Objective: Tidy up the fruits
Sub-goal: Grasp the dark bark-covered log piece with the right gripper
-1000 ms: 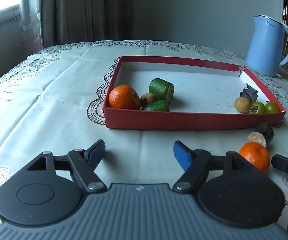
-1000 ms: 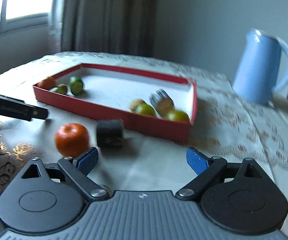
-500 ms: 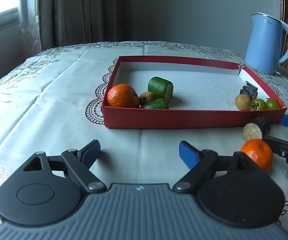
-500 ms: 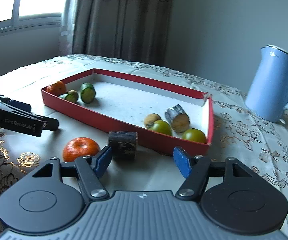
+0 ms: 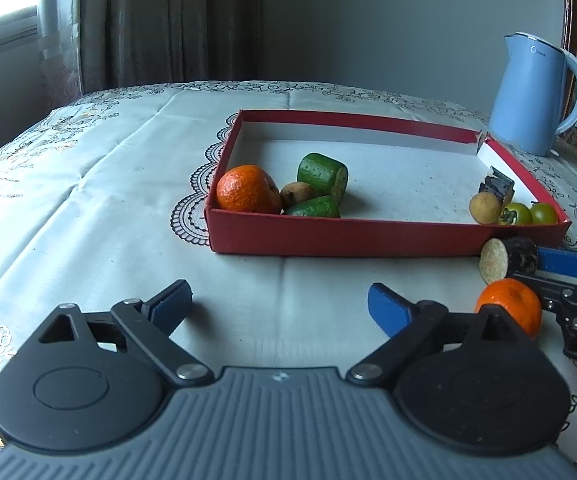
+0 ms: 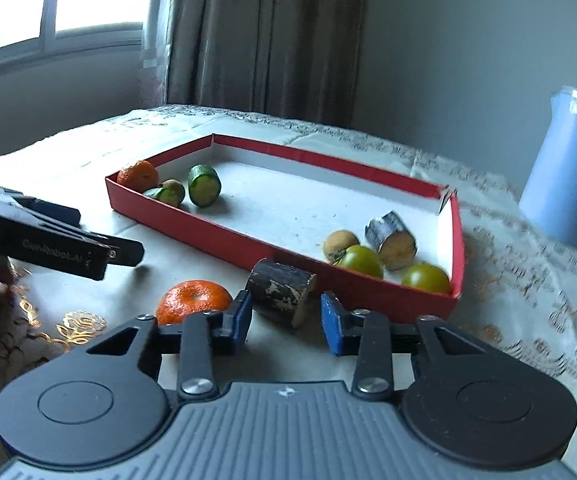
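A red tray [image 5: 368,236] holds an orange [image 5: 246,190], green cucumber pieces [image 5: 322,172], green tomatoes [image 5: 520,214] and a dark cane piece. In front of the tray, on the cloth, lie a second orange [image 6: 192,300] and a dark cane piece [image 6: 280,296]. My right gripper [image 6: 286,320] has this piece between its fingertips and its jaws are closing. The left pad is at the bark, and a thin gap shows at the right pad. My left gripper [image 5: 278,300] hovers over bare cloth before the tray, its jaws opening with nothing between them.
A light blue kettle [image 5: 532,96] stands at the back right, beyond the tray's far corner. The table is covered with a white embroidered cloth [image 5: 108,200]. Curtains and a window lie behind it. The loose orange [image 5: 508,308] sits right beside the right gripper's fingers [image 5: 560,262].
My right gripper has moved up to the dark cane piece and its jaws have narrowed around it. The left gripper's jaws have spread wider while it stayed in place.
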`<action>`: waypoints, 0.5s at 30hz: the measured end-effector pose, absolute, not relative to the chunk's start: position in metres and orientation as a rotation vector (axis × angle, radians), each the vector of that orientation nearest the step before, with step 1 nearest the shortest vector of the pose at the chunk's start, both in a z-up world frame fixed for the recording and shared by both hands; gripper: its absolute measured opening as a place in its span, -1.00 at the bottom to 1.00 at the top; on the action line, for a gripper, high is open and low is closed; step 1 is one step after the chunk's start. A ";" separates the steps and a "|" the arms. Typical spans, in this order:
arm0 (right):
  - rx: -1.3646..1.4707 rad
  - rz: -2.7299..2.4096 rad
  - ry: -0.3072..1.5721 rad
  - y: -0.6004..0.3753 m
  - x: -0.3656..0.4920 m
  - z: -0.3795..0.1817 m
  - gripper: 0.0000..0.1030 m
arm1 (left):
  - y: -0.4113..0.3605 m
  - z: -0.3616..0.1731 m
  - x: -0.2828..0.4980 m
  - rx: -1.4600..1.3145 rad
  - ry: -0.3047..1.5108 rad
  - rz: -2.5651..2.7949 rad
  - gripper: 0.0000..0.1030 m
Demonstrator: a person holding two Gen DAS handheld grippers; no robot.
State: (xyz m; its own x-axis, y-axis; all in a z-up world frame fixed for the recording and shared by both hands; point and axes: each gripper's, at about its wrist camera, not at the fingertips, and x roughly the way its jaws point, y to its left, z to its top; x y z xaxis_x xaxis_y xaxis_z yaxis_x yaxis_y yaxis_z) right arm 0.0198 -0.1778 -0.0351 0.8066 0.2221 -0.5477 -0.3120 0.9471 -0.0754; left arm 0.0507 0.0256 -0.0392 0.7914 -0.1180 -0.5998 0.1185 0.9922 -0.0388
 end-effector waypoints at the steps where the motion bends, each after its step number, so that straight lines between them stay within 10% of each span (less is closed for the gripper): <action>1: -0.127 0.297 0.591 -0.181 0.023 -0.035 -0.28 | 0.026 -0.039 0.051 0.001 0.645 -0.127 0.84; 15: 0.166 0.280 0.684 -0.197 0.045 -0.028 -0.21 | 0.026 -0.040 0.050 -0.006 0.645 -0.133 0.86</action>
State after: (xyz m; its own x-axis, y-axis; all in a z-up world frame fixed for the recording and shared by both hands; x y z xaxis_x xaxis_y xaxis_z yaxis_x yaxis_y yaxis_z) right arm 0.0452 -0.1968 -0.0283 0.7398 0.3079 -0.5982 -0.2000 0.9496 0.2415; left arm 0.0499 0.0261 -0.0397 0.7911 -0.1251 -0.5987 0.1214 0.9915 -0.0468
